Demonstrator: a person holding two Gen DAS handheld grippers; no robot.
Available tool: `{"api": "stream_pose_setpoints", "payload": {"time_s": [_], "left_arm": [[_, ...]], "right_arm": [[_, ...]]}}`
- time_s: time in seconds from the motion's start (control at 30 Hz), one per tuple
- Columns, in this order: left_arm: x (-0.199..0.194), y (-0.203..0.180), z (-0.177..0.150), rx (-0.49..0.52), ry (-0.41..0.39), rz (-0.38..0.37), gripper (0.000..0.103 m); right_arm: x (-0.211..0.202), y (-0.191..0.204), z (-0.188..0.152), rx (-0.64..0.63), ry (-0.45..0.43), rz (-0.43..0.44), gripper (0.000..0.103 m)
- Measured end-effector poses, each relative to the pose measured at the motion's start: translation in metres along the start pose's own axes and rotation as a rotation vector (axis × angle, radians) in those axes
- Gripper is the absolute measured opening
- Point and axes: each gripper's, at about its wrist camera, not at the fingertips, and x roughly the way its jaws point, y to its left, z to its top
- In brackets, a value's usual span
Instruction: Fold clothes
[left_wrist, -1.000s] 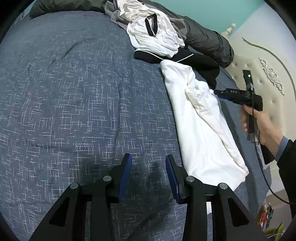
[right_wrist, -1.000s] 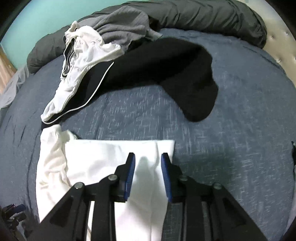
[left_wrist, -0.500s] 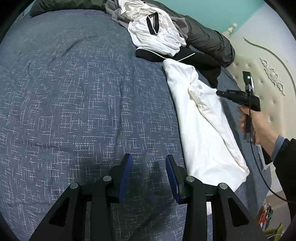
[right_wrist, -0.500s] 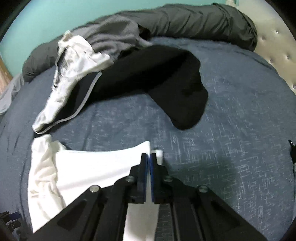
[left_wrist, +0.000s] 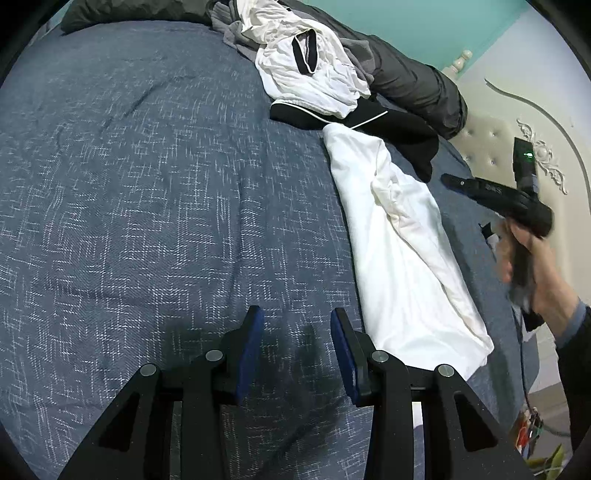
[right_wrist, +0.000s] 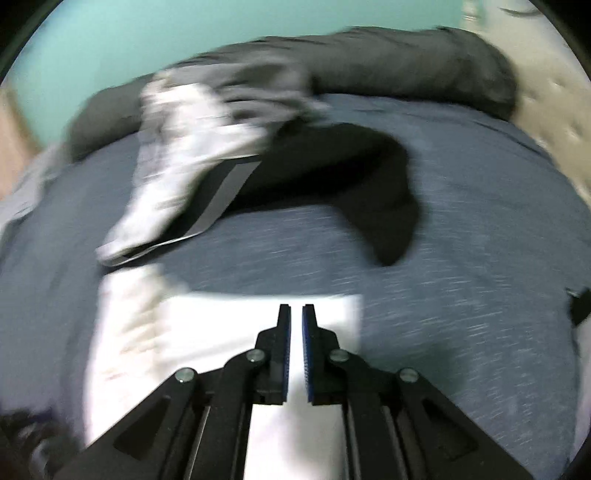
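A long white garment (left_wrist: 402, 251) lies folded lengthwise on the blue bedspread (left_wrist: 147, 206), to the right of my left gripper (left_wrist: 297, 319). The left gripper is open and empty, low over the bedspread beside the garment's near end. In the blurred right wrist view the same white garment (right_wrist: 207, 339) lies under my right gripper (right_wrist: 296, 314), whose jaws stand almost closed with a thin gap, above the garment's far edge. No cloth shows between them. The right gripper also shows in the left wrist view (left_wrist: 454, 181), held in a hand, off the garment.
A pile of clothes sits at the far side: a white piece with black trim (left_wrist: 314, 70), a black garment (left_wrist: 399, 136) and a dark grey jacket (left_wrist: 417, 85). A cream padded headboard (left_wrist: 491, 140) stands at right. The bed's edge and floor clutter (left_wrist: 532, 432) are at lower right.
The right gripper's jaws closed from open to nearly shut and it lifted away from the garment's edge, moving fast. The left gripper stayed open and barely moved.
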Motion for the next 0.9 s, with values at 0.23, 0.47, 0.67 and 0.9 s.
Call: {"api": "stream_pose_setpoints", "payload": {"time_s": [0.23,0.47,0.67,0.9], "left_arm": [[-0.002,-0.003,-0.002,0.006,-0.001,-0.005,0.041],[-0.006,0.0,0.0,0.0,-0.009,-0.009,0.041],[-0.007,0.0,0.001,-0.001,-0.013,-0.011,0.041],[-0.004,-0.001,-0.001,0.002,-0.005,-0.01,0.041]], "right_arm": [[0.007,0.096,-0.029,-0.234,0.095,0.137,0.033],[0.055,0.124,-0.04,-0.294,0.148,0.103,0.028],[0.037,0.101,-0.034,-0.229,0.096,0.079,0.004],[0.01,0.019,-0.003,-0.057,0.033,-0.01,0.004]]}}
